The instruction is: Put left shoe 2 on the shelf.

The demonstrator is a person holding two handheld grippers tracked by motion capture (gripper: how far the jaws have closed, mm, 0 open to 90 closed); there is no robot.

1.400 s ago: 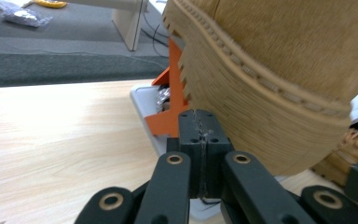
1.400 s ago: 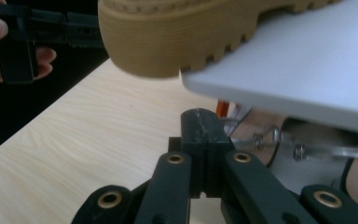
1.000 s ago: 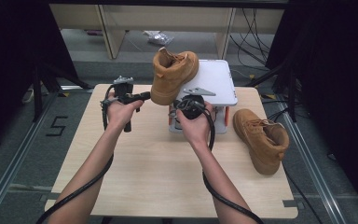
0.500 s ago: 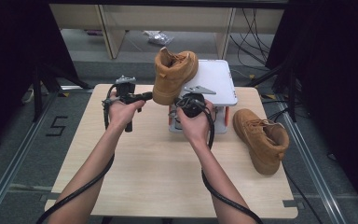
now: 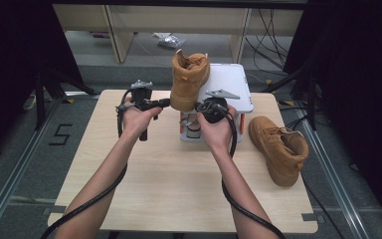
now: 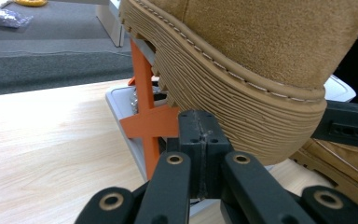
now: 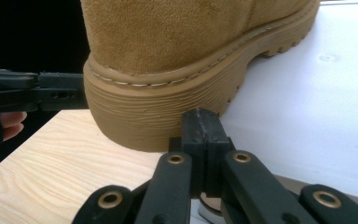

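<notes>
Left gripper (image 5: pixel 165 103) sits in our left hand (image 5: pixel 138 119), jaws pressed together w/ nothing between them; its tip is at the toe of the boot (image 5: pixel 188 82), at the sole edge. In the left gripper view the closed tip (image 6: pixel 199 135) sits right against the ribbed sole of the boot (image 6: pixel 242 74), tho we can't tell if it actually touches. Right gripper (image 5: pixel 199 106), in our right hand (image 5: pixel 216 130), is likewise clamped shut on nothing, tip at the same toe from the other side. In the right gripper view its tip (image 7: pixel 204 130) is just under the sole rim of the boot (image 7: pixel 168 56), and the left gripper (image 7: pixel 37 93) shows beyond, at the toe's far side.

Boot rests on the white stand (image 5: pixel 231 82), toe hanging over the near-left edge toward us, shaft at the back. Stand has orange legs (image 6: pixel 145 102) and sits at the far middle of the table (image 5: pixel 169 179). 2nd boot (image 5: pixel 280 149) lies on the table to the right, well apart from both grippers.
</notes>
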